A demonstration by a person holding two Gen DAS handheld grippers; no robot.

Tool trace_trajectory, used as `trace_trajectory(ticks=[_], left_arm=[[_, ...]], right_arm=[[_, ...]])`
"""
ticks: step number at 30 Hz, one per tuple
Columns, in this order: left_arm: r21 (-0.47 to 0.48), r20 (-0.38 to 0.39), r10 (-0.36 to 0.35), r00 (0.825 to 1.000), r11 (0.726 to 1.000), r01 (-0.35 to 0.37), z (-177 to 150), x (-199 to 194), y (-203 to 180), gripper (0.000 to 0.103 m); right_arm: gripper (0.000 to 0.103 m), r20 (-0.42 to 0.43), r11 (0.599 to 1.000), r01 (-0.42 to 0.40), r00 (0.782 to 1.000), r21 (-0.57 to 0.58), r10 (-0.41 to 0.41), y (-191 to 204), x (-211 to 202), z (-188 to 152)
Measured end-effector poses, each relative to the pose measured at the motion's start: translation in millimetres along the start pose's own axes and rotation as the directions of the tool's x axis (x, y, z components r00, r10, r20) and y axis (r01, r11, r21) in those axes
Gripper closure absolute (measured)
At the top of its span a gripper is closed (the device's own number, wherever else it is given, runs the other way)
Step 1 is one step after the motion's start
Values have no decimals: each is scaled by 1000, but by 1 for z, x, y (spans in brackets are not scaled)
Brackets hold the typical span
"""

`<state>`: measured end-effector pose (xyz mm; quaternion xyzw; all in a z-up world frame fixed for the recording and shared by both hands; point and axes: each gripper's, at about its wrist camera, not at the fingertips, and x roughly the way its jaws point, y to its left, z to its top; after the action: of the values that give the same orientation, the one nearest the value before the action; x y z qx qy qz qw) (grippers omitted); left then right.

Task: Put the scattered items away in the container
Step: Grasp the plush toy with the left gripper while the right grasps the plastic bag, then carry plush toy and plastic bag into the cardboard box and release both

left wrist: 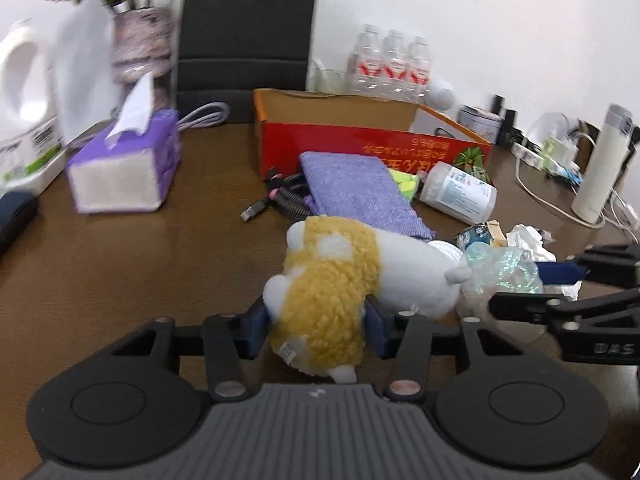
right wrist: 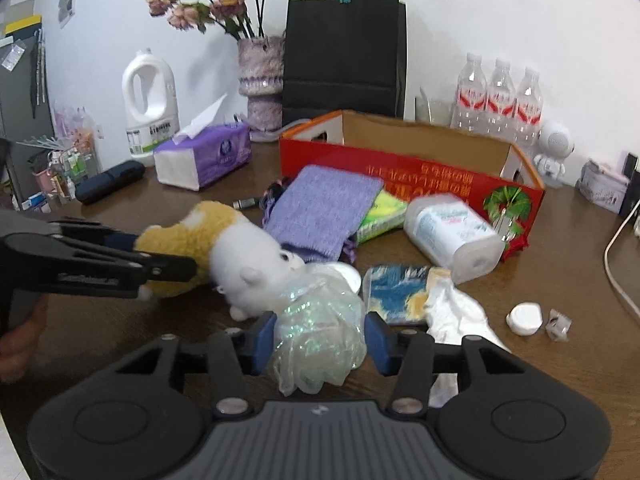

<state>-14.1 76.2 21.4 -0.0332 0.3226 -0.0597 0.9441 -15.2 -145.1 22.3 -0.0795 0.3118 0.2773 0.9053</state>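
Brown table [right wrist: 560, 248], cluttered. Landmark: red cardboard box [right wrist: 400, 176], open-topped, toward the back of the table.

Left gripper [left wrist: 316, 326]: blue-padded fingers [left wrist: 258, 330] pinch the yellow rear of a plush toy [left wrist: 340, 280]. The toy lies on its side in front of the box, its white head toward the right gripper.

Right gripper [right wrist: 320, 340]: fingers [right wrist: 378, 342] on both sides of a crumpled iridescent plastic bag [right wrist: 320, 336], just beside the toy's head. The left pad touches the bag; whether the right pad presses it cannot be told.

Against the box's front wall: purple knitted pouch [right wrist: 324, 208], a yellow-green item [right wrist: 384, 210] partly under the pouch, white plastic jar [right wrist: 452, 232] on its side. Nearer than the jar: blue-and-yellow packet [right wrist: 396, 292], crumpled white tissue [right wrist: 456, 312], small white cap [right wrist: 525, 318].

Left of the box: purple tissue pack [right wrist: 204, 156], white detergent jug [right wrist: 150, 104]. Behind it: black paper bag [right wrist: 344, 48], three water bottles [right wrist: 500, 100].
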Motion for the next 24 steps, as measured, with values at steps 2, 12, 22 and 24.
trace_trajectory(ticks=[2,12,22,24], left_arm=[[-16,0,33,999,999,-33,-8,-12,-7,53],[47,-28,-35,999,998,36,-4,-18,-9,19],[-33,12,11,1000,999,-11,-15,-28,-14,59],[-79,87,5,996,997,2,-8,-46,-13,59]], right_arm=[[66,1,1000,-10,1000,-4,10,1,-1,0],[58,-2,998,-64,998,-17,64,0,-21,2],[79,-11,998,-52,999,-22,52,5,-9,7],[79,41,999,-49,998,-18,50,0,-26,16]])
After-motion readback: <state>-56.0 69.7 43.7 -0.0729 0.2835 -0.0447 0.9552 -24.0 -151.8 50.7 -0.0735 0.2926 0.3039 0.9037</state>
